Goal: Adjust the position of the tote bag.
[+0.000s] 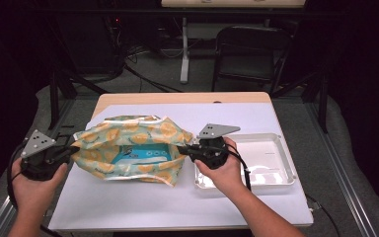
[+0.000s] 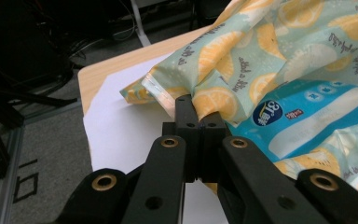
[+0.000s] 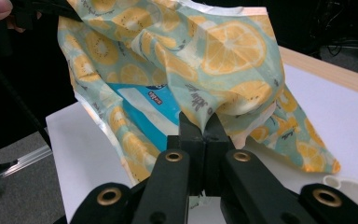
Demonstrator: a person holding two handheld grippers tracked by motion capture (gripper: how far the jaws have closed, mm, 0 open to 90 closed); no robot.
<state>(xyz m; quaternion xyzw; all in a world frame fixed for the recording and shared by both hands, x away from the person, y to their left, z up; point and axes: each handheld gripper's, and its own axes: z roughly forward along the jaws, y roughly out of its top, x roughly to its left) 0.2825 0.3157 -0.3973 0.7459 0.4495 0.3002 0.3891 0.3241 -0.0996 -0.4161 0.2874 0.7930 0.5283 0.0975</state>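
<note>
Item: bag (image 1: 128,136), soft plastic film, pale green printed with orange and lemon slices, mouth drawn open towards the person. It sits over the white sheet (image 1: 143,202) covering the table (image 1: 177,98), left of centre, stretched between two hand-held grippers. Contents: a blue and white packet (image 1: 143,154), visible through the mouth and lying inside the bag.

Left gripper (image 1: 71,148): jaws together, clamped on the bag's left edge; in the left gripper view (image 2: 193,123) the film bunches where the jaws pinch it. Held in the person's left hand (image 1: 32,185).

Right gripper (image 1: 183,149): jaws together, clamped on the bag's right edge; in the right gripper view (image 3: 200,128) a fold of film is pinched between the jaws. Held in the right hand (image 1: 224,170).

Adjacent: white tray (image 1: 276,148), shallow, on the sheet just right of the bag, partly beneath the right hand.

Background: dark chair (image 1: 249,49) beyond the table's far edge.
</note>
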